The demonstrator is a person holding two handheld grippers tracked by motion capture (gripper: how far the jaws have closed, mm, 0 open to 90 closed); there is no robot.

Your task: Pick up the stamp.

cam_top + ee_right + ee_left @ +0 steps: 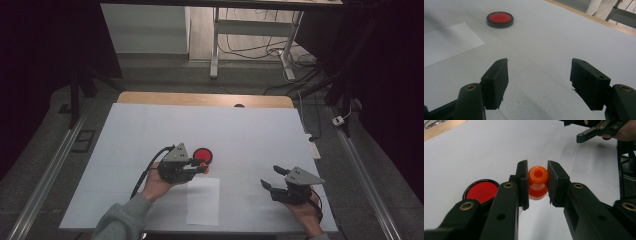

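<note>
Currently, held thing: an orange spool-shaped piece (538,182), hole facing the camera, sits squarely between the two pads of the left gripper (537,183).
Left fingers: clamped on the orange piece; the left pad (523,182) presses its one side and the right pad (556,182) the other, with no gap showing on either side.
Piece in the grip: its rounded upper end lies level with the fingertips, its lower bulge deeper between the pads; whether it touches the table beneath cannot be told.
Red disc: a red disc with a black rim (482,190) lies flat on the table, just outside the left finger and a little behind its tip; in the high view the disc (202,155) sits just beyond the left gripper (202,168).
Right fingers: the right gripper (539,82) has its fingers wide apart, with bare white table (544,50) between them.
Right gripper versus piece: well apart from the orange piece, off to its side, as the high view shows (268,177).
White sheet: a paper sheet (203,201) lies just beneath and nearer the person than the left fingertips.
</note>
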